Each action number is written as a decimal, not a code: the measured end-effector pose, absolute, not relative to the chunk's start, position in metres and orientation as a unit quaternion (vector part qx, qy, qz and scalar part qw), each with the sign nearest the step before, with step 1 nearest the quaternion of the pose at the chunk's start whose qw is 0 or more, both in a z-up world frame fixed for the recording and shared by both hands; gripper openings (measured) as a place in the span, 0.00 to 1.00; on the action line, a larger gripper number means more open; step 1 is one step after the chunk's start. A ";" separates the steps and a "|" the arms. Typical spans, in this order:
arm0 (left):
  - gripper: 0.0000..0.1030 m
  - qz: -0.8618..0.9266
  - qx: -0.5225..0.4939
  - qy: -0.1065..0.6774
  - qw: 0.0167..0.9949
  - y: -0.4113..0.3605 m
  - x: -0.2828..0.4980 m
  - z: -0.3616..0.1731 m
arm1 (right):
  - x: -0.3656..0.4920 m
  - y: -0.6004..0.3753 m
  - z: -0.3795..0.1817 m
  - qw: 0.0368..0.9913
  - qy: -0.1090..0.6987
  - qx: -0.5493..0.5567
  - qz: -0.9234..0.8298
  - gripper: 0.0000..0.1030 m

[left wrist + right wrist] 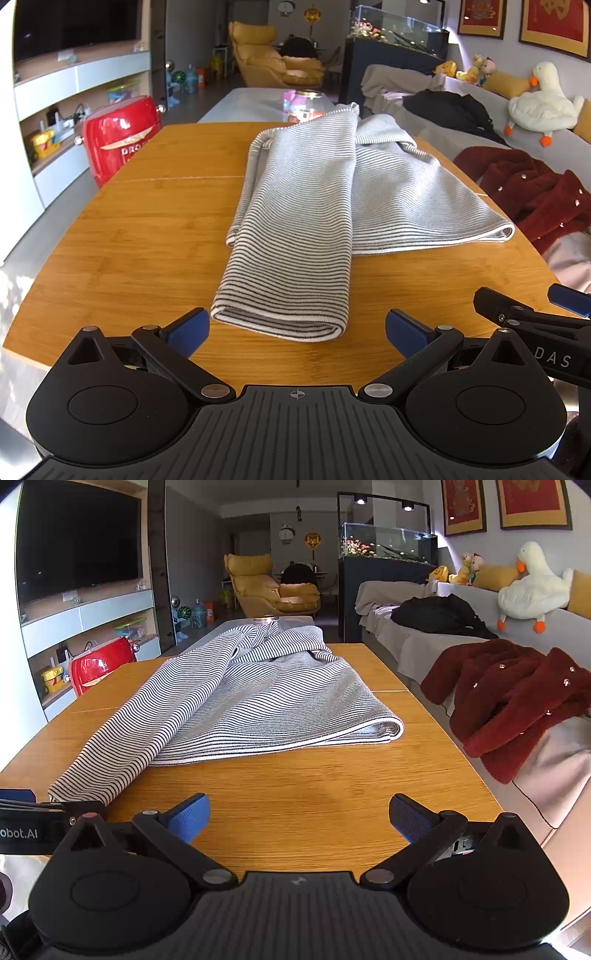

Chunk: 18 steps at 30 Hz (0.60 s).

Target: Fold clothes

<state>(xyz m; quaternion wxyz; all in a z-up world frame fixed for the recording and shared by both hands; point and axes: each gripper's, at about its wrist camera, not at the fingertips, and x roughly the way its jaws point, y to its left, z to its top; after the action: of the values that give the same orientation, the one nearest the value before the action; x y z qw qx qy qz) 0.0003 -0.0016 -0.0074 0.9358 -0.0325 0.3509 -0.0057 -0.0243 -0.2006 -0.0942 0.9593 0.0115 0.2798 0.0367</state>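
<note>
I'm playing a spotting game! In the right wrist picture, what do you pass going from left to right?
Red box → striped shirt → bare wooden table → fluffy red coat.

A wooden table [332, 805] stands beside a grey sofa [424, 646] along the right wall. A wall-mounted television [77, 542] hangs above open shelving [92, 627] at left. A yellow armchair [269, 587] and an illuminated aquarium [384, 544] occupy the far end. Framed red pictures [532, 502] hang above the sofa.
</note>
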 end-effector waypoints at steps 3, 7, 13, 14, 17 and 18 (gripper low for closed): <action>1.00 -0.006 -0.032 0.353 0.935 -0.001 0.001 -0.007 | -0.025 -0.200 -0.094 0.959 0.279 0.009 0.038 1.00; 1.00 -0.005 -0.033 0.352 0.935 -0.001 0.000 -0.007 | -0.025 -0.199 -0.093 0.960 0.278 0.008 0.038 1.00; 1.00 -0.004 -0.033 0.355 0.934 0.000 0.001 -0.007 | -0.026 -0.198 -0.094 0.960 0.279 0.008 0.040 1.00; 1.00 -0.004 -0.033 0.355 0.934 0.000 0.001 -0.006 | -0.026 -0.198 -0.094 0.959 0.279 0.008 0.040 1.00; 1.00 -0.003 -0.033 0.356 0.934 0.000 0.002 -0.007 | -0.026 -0.197 -0.094 0.959 0.280 0.008 0.041 1.00; 1.00 -0.003 -0.033 0.356 0.934 0.000 0.002 -0.006 | -0.026 -0.197 -0.094 0.959 0.280 0.008 0.041 1.00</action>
<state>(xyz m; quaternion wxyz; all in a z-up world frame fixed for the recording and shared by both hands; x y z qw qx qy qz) 0.0024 -0.0001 -0.0064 0.9337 -0.0333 0.3565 -0.0035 -0.0264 -0.1972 -0.0939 0.9592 0.0076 0.2796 0.0407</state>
